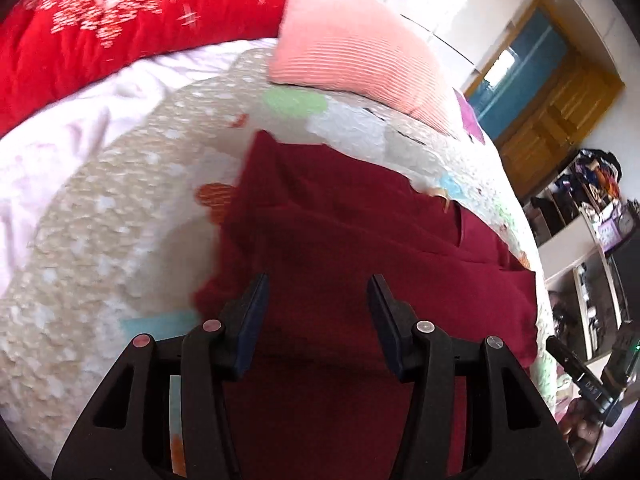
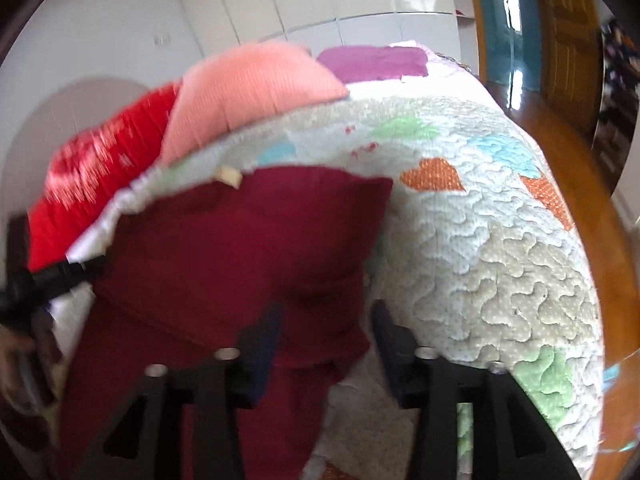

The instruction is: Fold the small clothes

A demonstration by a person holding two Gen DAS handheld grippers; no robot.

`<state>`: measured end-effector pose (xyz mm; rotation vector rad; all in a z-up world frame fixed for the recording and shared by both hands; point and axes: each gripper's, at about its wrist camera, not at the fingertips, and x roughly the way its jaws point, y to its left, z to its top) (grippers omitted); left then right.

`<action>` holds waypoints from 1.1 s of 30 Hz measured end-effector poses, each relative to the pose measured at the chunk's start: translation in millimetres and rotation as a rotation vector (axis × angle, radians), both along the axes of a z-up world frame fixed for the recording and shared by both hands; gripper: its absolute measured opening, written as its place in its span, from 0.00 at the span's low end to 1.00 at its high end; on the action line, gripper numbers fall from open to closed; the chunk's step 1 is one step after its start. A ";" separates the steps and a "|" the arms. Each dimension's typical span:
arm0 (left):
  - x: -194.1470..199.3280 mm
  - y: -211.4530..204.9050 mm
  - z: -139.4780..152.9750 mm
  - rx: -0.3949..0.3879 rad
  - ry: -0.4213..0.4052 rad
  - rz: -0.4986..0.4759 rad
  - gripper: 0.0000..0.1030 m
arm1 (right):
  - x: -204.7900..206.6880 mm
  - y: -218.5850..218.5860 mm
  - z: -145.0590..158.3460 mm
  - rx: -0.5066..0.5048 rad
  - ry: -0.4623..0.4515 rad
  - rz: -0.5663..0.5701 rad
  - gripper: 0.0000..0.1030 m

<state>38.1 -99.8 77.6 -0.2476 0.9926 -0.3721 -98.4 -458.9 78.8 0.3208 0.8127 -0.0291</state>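
In the left wrist view, the left tongs (image 1: 318, 284) hang released at lower centre, their 2 pads apart above the dark red garment (image 1: 340, 220), which lies spread on the patchwork quilt (image 1: 120, 208) of the bed, below a pink pillow (image 1: 352, 48) and a red blanket (image 1: 100, 28) at the top. In the right wrist view, blurred, the right tongs (image 2: 326, 312) stand released at lower centre over the garment's right edge, with the left tongs at the left edge of the frame and a purple cloth (image 2: 376, 62) at the top.

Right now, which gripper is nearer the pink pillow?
Hard to say. The pink pillow lies at the far side of the bed from both. The left gripper and right gripper both hover over the maroon garment.
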 end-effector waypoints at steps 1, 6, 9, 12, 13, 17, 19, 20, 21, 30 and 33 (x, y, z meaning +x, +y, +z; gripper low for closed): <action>-2.3 5.6 2.5 0.005 0.007 -0.001 0.49 | 1.5 -2.0 1.2 0.019 0.003 -0.003 0.50; -39.3 32.0 8.8 0.032 0.006 -0.072 0.49 | -23.7 19.6 10.3 0.019 0.063 0.140 0.50; -69.4 50.0 -3.1 0.000 0.075 -0.091 0.55 | -59.4 32.2 5.6 0.005 0.094 0.204 0.51; -104.5 62.7 -12.5 0.010 0.120 -0.112 0.56 | -93.0 39.7 -8.7 0.030 0.153 0.246 0.51; -117.8 67.2 -14.5 0.019 0.131 -0.115 0.56 | -107.7 43.4 -13.0 0.029 0.168 0.262 0.51; -160.2 79.3 -18.4 0.029 0.177 -0.124 0.56 | -161.5 53.2 -33.5 0.067 0.216 0.323 0.51; -180.8 86.7 -19.7 0.035 0.187 -0.120 0.57 | -181.5 56.7 -39.8 0.093 0.215 0.334 0.53; -189.9 89.1 -20.7 0.048 0.195 -0.122 0.57 | -190.3 58.9 -41.6 0.109 0.206 0.338 0.54; -198.9 91.5 -21.6 0.063 0.202 -0.126 0.57 | -198.0 59.8 -43.1 0.130 0.199 0.343 0.56; -238.6 98.6 -28.7 0.079 0.221 -0.134 0.65 | -225.3 67.4 -53.8 0.297 0.147 0.409 0.64; -242.3 92.1 -30.5 0.071 0.227 -0.143 0.78 | -227.4 66.2 -55.8 0.350 0.129 0.411 0.64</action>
